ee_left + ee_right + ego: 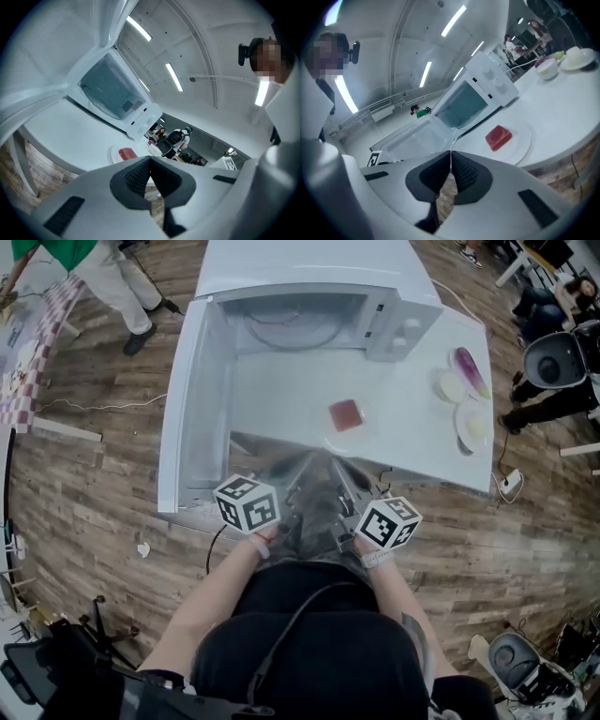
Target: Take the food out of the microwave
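Note:
A red block of food (pixel 346 414) lies on a white plate (pixel 520 140) on the white table (pixel 412 442), in front of the white microwave (pixel 309 315). The microwave's door (pixel 192 409) hangs wide open to the left, and the cavity holds only its glass turntable. The food also shows in the left gripper view (pixel 127 153) and the right gripper view (pixel 498 137). My left gripper (pixel 302 486) and right gripper (pixel 339 482) are side by side at the table's near edge, short of the plate. Both are shut with nothing between the pads, the left (pixel 150 161) and the right (pixel 450 154) alike.
At the table's right end stand small bowls and plates (pixel 464 399) with a purple vegetable (pixel 468 371). A power strip (pixel 511 484) lies on the wood floor at the right. A person in green (pixel 103 268) stands at the far left; others sit at the far right.

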The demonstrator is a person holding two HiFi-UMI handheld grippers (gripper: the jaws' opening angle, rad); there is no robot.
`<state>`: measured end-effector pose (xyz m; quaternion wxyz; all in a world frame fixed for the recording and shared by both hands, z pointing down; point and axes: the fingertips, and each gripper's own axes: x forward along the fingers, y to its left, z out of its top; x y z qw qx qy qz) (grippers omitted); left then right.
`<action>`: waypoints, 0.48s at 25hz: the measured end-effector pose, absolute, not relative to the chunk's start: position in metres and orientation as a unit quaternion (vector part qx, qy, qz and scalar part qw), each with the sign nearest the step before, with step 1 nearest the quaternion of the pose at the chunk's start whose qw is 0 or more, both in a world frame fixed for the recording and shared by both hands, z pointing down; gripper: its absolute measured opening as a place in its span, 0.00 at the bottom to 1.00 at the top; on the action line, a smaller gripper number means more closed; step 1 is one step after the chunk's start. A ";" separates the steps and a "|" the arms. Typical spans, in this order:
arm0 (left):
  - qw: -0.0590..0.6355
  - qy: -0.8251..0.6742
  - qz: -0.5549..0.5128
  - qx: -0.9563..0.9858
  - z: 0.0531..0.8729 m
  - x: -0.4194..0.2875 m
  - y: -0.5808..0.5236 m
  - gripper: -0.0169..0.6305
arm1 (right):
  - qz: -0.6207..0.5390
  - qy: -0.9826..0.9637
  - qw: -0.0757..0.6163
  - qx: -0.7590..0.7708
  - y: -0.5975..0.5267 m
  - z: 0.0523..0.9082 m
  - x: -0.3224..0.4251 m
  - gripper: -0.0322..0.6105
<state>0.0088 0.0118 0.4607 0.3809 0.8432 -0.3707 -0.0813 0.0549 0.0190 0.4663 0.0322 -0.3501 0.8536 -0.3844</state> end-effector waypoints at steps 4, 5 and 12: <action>0.365 -0.387 -0.081 0.843 0.457 0.001 0.014 0.04 | -0.348 0.866 0.018 -0.358 0.016 0.457 0.052 0.08; 0.364 -0.387 -0.081 0.843 0.456 0.000 0.016 0.04 | -0.341 0.868 0.016 -0.359 0.016 0.455 0.051 0.08; 0.340 -0.381 -0.086 0.855 0.446 0.003 0.021 0.04 | -0.315 0.877 0.005 -0.362 0.022 0.448 0.048 0.08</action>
